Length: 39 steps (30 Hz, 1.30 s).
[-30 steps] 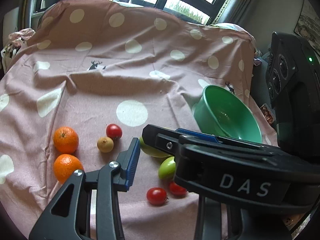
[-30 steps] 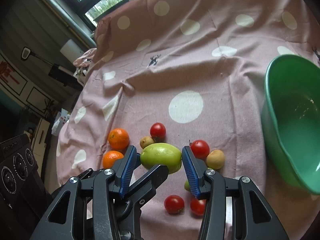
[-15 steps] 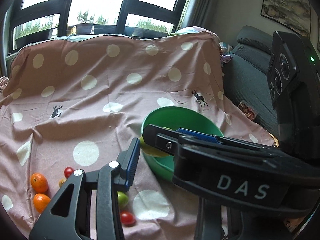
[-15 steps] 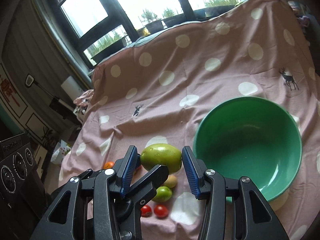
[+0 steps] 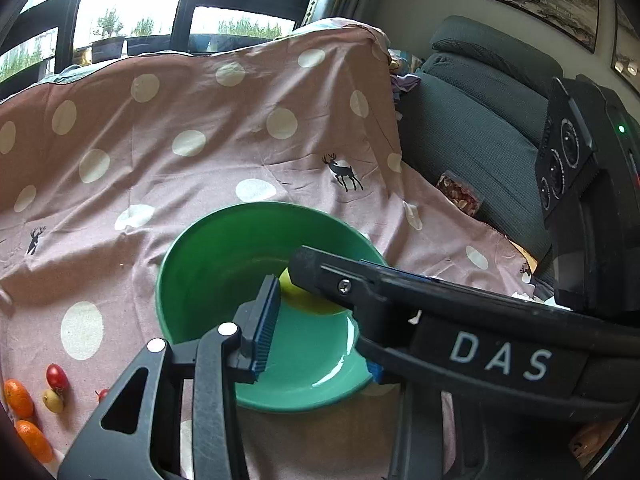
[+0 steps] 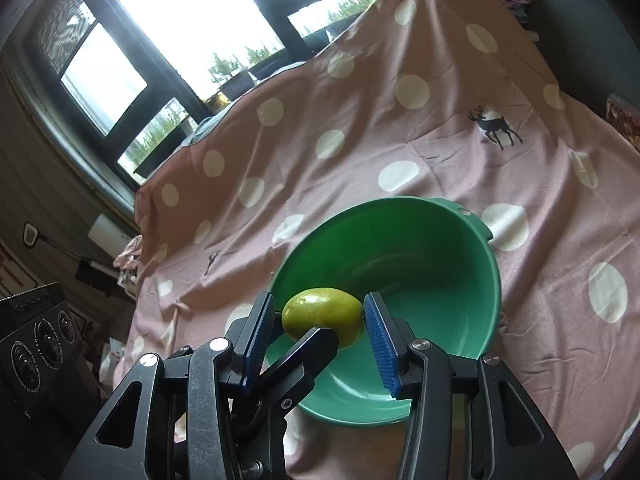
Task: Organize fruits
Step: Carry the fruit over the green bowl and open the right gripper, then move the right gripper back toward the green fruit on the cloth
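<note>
A yellow-green mango [image 6: 320, 312] sits crosswise between the blue pads of my right gripper [image 6: 318, 302], which is shut on it. It hangs over the near-left side of the green bowl [image 6: 384, 201]. One black finger [image 6: 308, 348] of my left gripper reaches in under the mango. In the left wrist view the left gripper [image 5: 320, 314] hovers over the bowl [image 5: 208, 272], its jaws a little apart with nothing pressed between them. The right gripper's finger [image 5: 340, 280] crosses in front and hides its far finger. A sliver of mango [image 5: 298, 292] shows there.
The bowl stands on a pink polka-dot cloth [image 5: 180, 120]. Far left on the cloth lie two oranges [image 5: 18, 398], a red tomato [image 5: 56, 376] and a small yellowish fruit [image 5: 53, 400]. A dark sofa [image 5: 480, 128] with a snack packet [image 5: 460, 198] borders the cloth on the right.
Both grippers have swung right, away from the loose fruit and over the bowl. The mango came along in the right gripper. The fruit pile has slid to the left edge of view.
</note>
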{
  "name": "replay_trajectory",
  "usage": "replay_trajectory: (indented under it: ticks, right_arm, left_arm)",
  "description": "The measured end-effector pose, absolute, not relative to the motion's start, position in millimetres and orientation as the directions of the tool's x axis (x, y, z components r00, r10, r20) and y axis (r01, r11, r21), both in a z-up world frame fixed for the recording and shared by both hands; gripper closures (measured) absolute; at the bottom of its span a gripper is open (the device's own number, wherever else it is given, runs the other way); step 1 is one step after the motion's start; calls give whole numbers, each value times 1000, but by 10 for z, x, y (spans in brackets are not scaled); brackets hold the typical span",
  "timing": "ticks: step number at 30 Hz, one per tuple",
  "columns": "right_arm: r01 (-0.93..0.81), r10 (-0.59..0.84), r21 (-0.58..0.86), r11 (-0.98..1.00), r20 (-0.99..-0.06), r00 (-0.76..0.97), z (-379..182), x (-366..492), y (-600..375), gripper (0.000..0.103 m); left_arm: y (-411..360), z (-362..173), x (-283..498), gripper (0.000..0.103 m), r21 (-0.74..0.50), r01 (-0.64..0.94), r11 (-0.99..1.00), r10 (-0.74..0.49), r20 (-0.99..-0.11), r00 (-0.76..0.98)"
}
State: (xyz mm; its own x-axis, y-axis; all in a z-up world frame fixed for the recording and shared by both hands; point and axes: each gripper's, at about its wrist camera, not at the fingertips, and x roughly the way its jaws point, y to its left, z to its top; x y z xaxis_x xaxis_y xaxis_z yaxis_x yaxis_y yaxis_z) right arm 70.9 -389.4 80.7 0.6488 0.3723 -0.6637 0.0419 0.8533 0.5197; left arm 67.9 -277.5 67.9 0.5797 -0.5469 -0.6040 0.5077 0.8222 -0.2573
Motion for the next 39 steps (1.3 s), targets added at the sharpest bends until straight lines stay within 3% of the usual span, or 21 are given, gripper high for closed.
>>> replay_trajectory:
  ticks: [17,19,21,23,25,27,30,33,39]
  right_arm:
    - [149,314,457,877,-779,543,428,862,-4056,53]
    - [168,298,447,879,-789,538,418,861,-4065,53]
    - [193,253,416,889,-796,550,460,838,-4082,53]
    - [206,221,396,895,-793,567,510,807,-4095,43]
    - [189,239,418,888,-773,588,566,772,-4093,38]
    - [165,251,425,890,-759,601,634,750,-4053,38]
    - [141,237,401,905,-752,616,736,721,-3931,38]
    - [93,259,399,912,-738,623,817,710,-3767,36]
    - [-75,380,420,904,-712,591,901,697,-3280,31]
  left_arm:
    - [-2871,278,901,66,-412,447,794,-594,-683,425]
    - [-2828,303,883,62,-402,439,803,-583,-680,444]
    - [-2735,364,842,48,-392,429,814,-572,-669,475]
    - [-2601,428,802,45,-401,418,815,-574,-654,493]
    - [-2443,501,759,40,-410,398,821,-569,-640,515]
    - [-2259,584,690,29,-401,374,836,-548,-619,563]
    - [-1925,686,567,22,-380,316,869,-492,-600,631]
    - [-1530,728,453,16,-384,234,893,-433,-594,678]
    - [-789,620,236,15,-345,64,937,-283,-635,719]
